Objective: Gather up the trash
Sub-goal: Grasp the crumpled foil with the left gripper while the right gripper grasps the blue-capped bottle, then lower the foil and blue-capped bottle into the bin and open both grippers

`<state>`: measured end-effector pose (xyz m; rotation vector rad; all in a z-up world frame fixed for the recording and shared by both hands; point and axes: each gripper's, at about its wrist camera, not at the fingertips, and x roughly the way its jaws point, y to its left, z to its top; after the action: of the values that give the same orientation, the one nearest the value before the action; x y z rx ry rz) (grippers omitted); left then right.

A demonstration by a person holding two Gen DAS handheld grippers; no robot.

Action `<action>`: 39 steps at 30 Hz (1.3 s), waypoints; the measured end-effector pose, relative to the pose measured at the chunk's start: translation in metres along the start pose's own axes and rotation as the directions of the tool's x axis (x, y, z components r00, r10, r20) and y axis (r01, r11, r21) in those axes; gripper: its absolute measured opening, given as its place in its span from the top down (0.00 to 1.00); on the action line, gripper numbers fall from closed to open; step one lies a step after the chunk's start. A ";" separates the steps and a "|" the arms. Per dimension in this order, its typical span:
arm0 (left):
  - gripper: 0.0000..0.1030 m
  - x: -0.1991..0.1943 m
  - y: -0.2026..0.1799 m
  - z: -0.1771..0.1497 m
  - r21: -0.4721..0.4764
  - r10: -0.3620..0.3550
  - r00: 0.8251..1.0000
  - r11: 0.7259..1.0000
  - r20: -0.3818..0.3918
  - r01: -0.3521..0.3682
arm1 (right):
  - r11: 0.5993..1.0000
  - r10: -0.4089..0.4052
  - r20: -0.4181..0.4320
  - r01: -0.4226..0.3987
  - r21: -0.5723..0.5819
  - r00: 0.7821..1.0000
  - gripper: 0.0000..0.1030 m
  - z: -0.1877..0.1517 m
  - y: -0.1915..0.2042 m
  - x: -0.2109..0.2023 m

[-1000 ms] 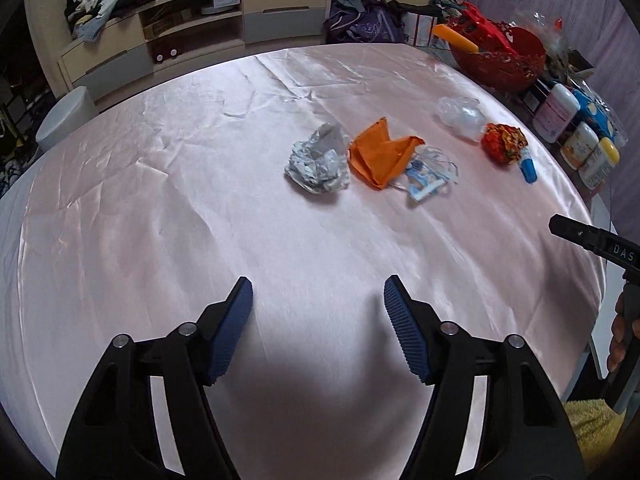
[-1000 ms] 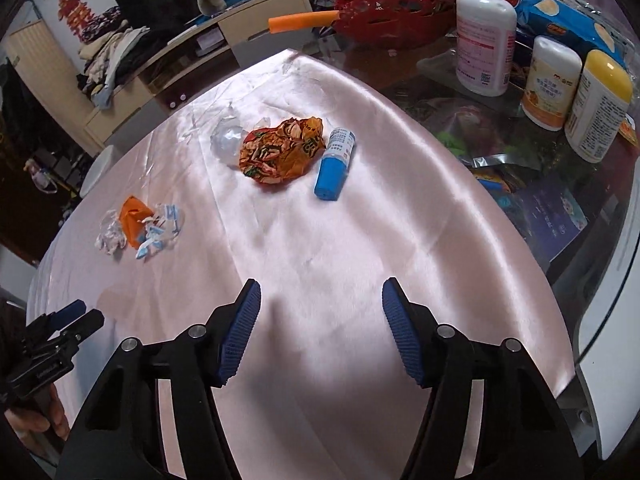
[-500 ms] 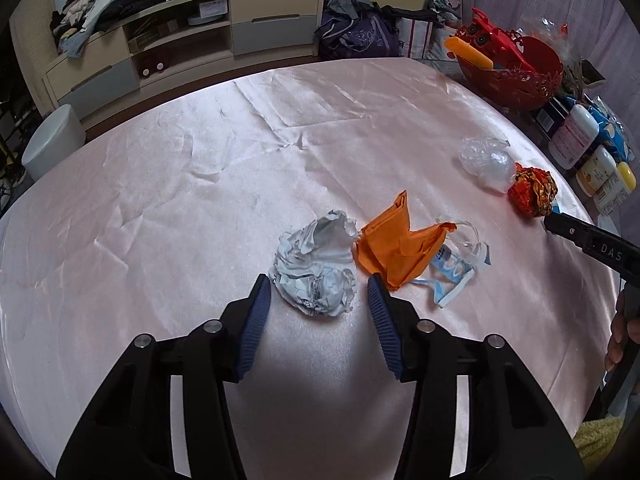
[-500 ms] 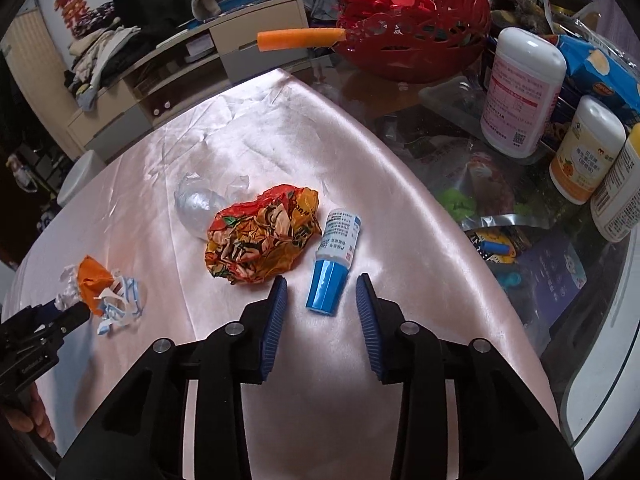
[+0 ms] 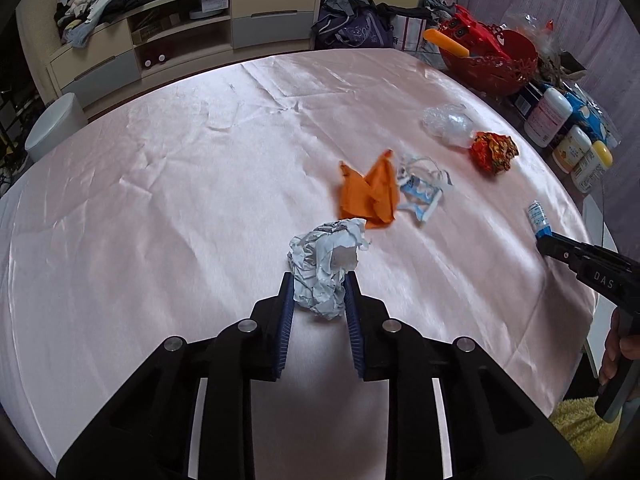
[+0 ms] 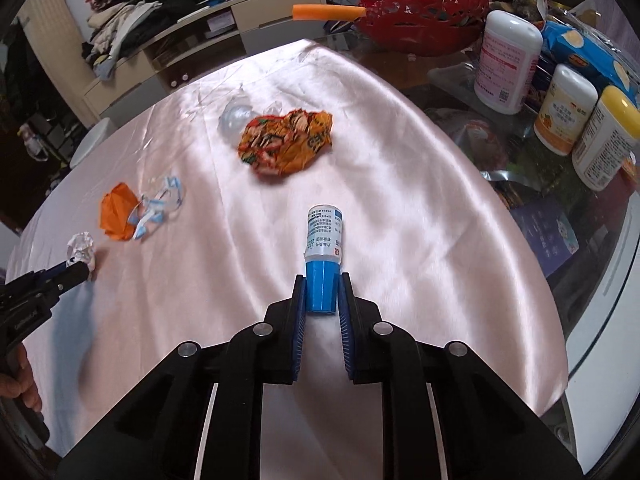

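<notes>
Right wrist: bottle [image 6: 323, 240] lengthwise (cap nearest).

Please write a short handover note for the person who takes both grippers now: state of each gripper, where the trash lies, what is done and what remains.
Left gripper: jaws have just been closing, pads now press the crumpled grey paper.
Right gripper: shut on the blue cap of the small bottle.
Both pieces are still low over the pink tablecloth; nothing is collected yet.
Left on the cloth: orange wrapper, torn blue-white wrapper, clear plastic, red-orange snack bag.
No bin is in view.
</notes>
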<state>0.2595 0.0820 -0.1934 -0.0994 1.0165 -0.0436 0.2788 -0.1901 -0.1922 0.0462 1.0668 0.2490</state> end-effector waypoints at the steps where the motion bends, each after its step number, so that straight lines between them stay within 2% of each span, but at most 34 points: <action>1: 0.78 -0.005 -0.003 -0.008 0.001 -0.005 1.000 1.000 -0.002 0.005 | 1.000 0.003 -0.004 -0.003 -0.001 1.000 0.83 -0.008 0.001 -0.005; 11: 0.78 -0.062 -0.046 -0.083 0.048 -0.082 0.996 0.996 0.014 0.082 | 1.000 0.021 -0.021 -0.021 0.005 1.000 0.83 -0.082 0.000 -0.050; 17: 0.79 -0.078 -0.079 -0.122 0.095 -0.126 0.992 0.988 -0.002 0.125 | 0.999 0.034 -0.018 -0.034 0.025 0.999 0.83 -0.124 -0.009 -0.074; 23: 0.78 -0.074 -0.110 -0.161 0.132 -0.158 0.986 0.978 -0.048 0.163 | 0.997 0.043 -0.024 -0.041 0.058 0.999 0.83 -0.160 -0.018 -0.086; 28: 0.79 -0.073 -0.126 -0.179 0.148 -0.176 0.982 0.972 -0.062 0.184 | 0.995 0.052 -0.055 -0.047 0.090 0.997 0.83 -0.185 -0.024 -0.083; 39: 0.79 -0.035 -0.151 -0.215 0.175 -0.184 0.962 0.959 -0.204 0.221 | 0.991 0.069 -0.110 -0.056 0.119 0.992 0.83 -0.215 -0.030 -0.069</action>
<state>0.0597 -0.0788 -0.2605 -0.0187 1.1803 -0.3468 0.0657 -0.2527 -0.2419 0.1714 1.1935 0.2485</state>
